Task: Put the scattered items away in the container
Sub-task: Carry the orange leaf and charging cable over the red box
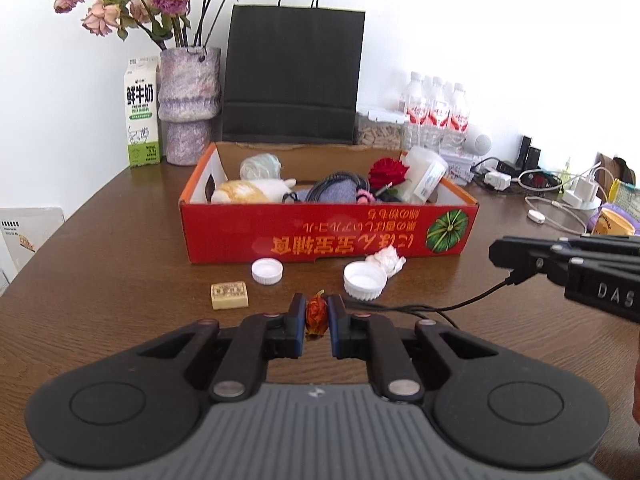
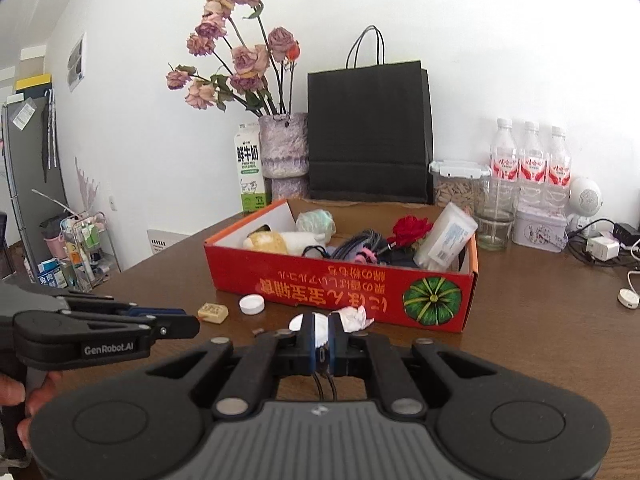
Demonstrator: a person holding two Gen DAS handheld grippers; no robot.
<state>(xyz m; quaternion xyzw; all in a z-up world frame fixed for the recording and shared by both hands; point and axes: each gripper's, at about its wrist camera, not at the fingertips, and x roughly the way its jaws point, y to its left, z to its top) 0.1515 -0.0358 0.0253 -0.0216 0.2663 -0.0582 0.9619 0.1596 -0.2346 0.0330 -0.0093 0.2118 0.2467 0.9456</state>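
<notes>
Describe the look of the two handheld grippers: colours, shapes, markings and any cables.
Both are matt black with a grey ribbed body. The left gripper has two rounded black lobes, angled link bars with silver pivot pins, and flat black fingers edged in blue. The right gripper has the same build. White lettering on the sides reads "GenRobot.AI" on the left and "DAS" on the right. No sleeves show.

The table (image 1: 120,240) was dark wood with a soft sheen. The red box (image 1: 320,232) was printed cardboard, slightly glossy outside, raw brown inside. Two white bottle caps (image 1: 267,271) looked like smooth ridged plastic beside crumpled tissue (image 1: 386,260). The black bag (image 1: 294,76) was matt paper, the vase (image 1: 190,104) rough and mottled.
</notes>
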